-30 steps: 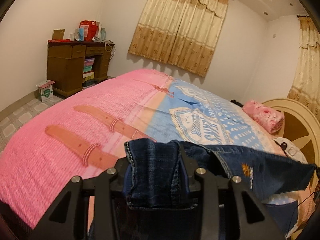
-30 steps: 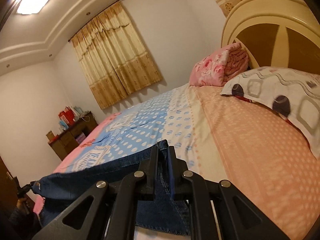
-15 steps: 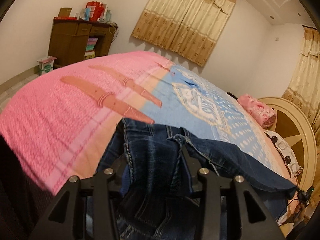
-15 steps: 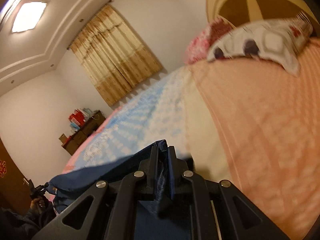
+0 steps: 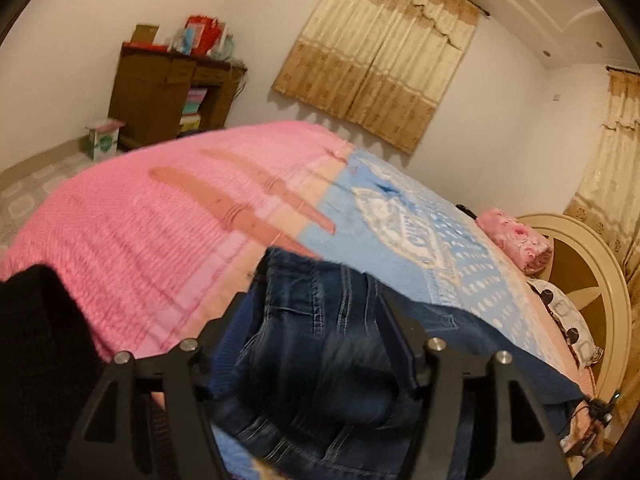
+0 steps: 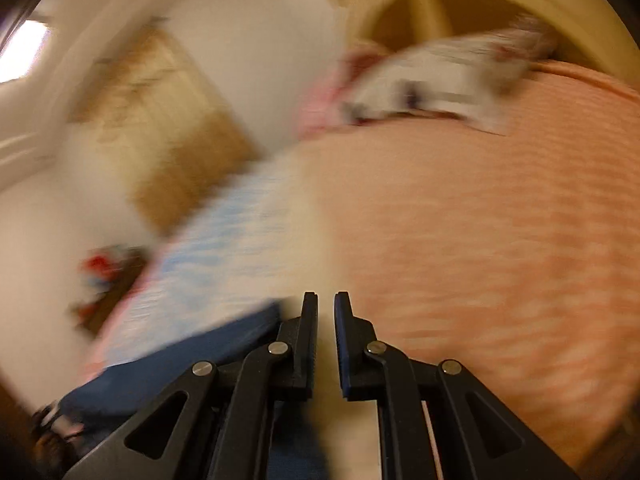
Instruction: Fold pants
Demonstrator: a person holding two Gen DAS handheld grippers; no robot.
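Gripping a thick bunch of the jeans [image 5: 320, 328] near the waistband, our left gripper [image 5: 320, 320] has its jaws spread fairly wide around the denim, the cloth filling the gap between them; our right gripper [image 6: 326, 308] shows only a narrow slot between its fingers [image 6: 310, 312], and nothing sits in that slot that we can see, so we judge it has let go of its end; the view there is badly blurred, so we say this with caution. From the left jaws the jeans run out as one long dark band across the near edge of the bed [image 5: 168, 216], toward the headboard [image 5: 592, 264]; in the right view the denim [image 6: 180, 352] lies just left of the fingers. We judge the task is early: the jeans look stretched lengthwise on the bed, no crosswise fold shows yet, and the folding over and tidying remain.
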